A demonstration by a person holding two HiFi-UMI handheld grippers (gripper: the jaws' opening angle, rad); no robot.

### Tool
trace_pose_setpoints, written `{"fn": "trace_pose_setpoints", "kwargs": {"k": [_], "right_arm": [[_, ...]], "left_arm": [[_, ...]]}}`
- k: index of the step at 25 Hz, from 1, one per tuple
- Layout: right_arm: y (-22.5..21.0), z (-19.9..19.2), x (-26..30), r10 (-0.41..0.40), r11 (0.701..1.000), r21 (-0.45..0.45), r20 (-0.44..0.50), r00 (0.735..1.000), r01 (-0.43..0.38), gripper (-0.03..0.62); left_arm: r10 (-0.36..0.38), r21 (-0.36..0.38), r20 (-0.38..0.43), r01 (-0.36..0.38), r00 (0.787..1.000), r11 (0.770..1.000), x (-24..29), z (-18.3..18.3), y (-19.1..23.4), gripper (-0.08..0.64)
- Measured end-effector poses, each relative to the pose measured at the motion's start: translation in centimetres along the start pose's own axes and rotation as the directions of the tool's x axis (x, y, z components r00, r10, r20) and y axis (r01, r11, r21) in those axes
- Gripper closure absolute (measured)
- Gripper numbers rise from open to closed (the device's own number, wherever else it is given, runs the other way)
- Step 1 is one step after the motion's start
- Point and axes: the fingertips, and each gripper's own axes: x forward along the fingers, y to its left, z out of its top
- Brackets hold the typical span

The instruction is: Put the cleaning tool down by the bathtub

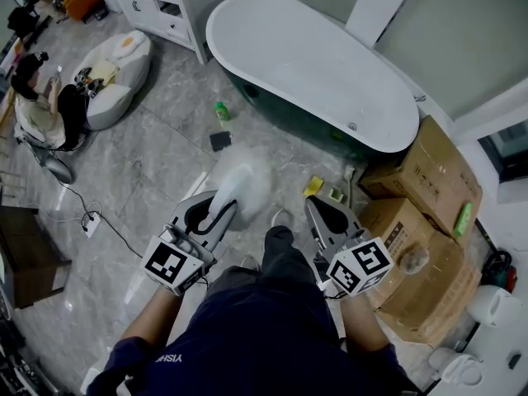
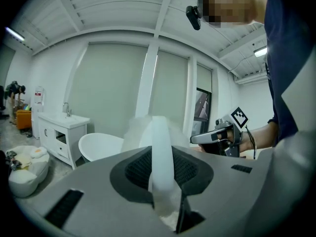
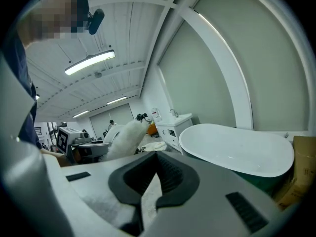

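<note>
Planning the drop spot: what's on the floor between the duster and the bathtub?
Head view: a dark square pad and a green bottle sit on the floor between the duster and the bathtub.

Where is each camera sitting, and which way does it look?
Head view: on the person's head, looking steeply down at the floor, bathtub, left gripper and right gripper; a leg and forearms show.
Left gripper view: on that gripper, looking along its jaws, shut on the cleaning tool; the torso shows right.
Right gripper view: on that gripper, looking along its shut, empty jaws; torso at left.
Both gripper views share the bathtub.
</note>
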Motion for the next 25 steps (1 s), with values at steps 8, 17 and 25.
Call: {"fn": "trace_pose_setpoints", "kwargs": {"k": [8, 17, 25], "right_arm": [[-8.1, 2.1, 3.9, 0.046, 0.999, 0.029, -0.047, 0.998, -0.045, 0.588], [-16.8, 2.9, 8.4, 0.083, 0.996, 0.048, -0.085, 0.993, -0.08, 0.588], [-22.7, -0.3, 13.3, 0.08, 0.995, 0.078, -0.142, 0.987, -0.07, 0.588]], "left_arm": [[0.055, -0.022, -0.061, -0.056, 0.997, 0.998, 8.1, 0.7, 3.1, 0.454], [0.113, -0.024, -0.143, -0.117, 0.983, 0.993, 16.3, -0.8, 7.3, 0.454], [0.109, -0.033, -0.225, -0.12, 0.968, 0.992, 22.1, -5.7, 11.3, 0.454]]}}
